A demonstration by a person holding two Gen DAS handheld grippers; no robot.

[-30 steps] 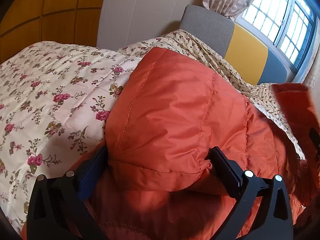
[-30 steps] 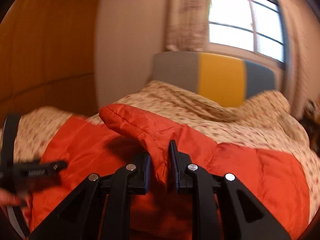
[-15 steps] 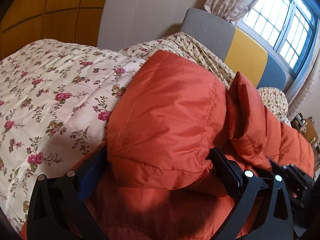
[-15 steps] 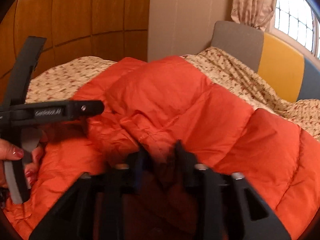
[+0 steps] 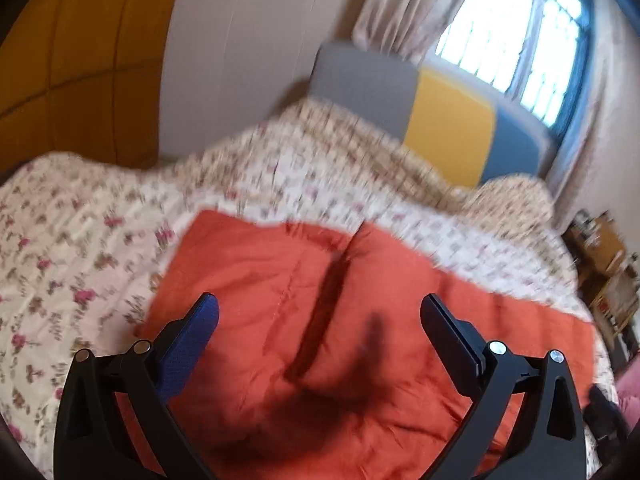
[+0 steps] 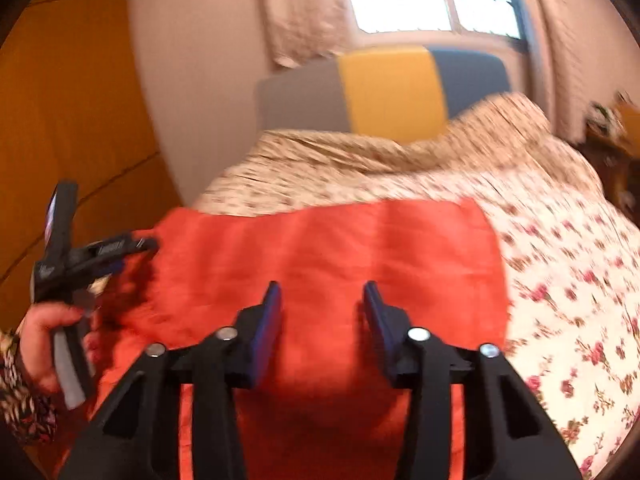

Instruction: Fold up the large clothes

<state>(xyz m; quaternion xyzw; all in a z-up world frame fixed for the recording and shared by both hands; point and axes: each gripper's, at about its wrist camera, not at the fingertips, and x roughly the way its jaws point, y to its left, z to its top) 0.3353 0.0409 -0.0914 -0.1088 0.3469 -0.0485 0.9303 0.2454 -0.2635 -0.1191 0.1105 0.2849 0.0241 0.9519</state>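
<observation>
An orange padded jacket (image 5: pixel 360 320) lies flat on the floral bedspread (image 5: pixel 80 248), with a dark fold line down its middle. It also shows in the right wrist view (image 6: pixel 332 248). My left gripper (image 5: pixel 320 308) is open and empty, held above the jacket. My right gripper (image 6: pixel 322 300) is open and empty above the jacket's near part. The left gripper (image 6: pixel 132 246) shows in the right wrist view at the jacket's left edge, held by a hand. Both views are motion-blurred.
A grey, yellow and blue headboard (image 5: pixel 448 128) stands at the far end of the bed under a window (image 5: pixel 512 36). Wooden wall panels (image 5: pixel 72 68) are at the left. Cluttered furniture (image 5: pixel 608 264) stands at the right of the bed.
Both grippers have let go of the jacket and lifted back. The right gripper has opened. The raised jacket parts now lie flat on the bed.
</observation>
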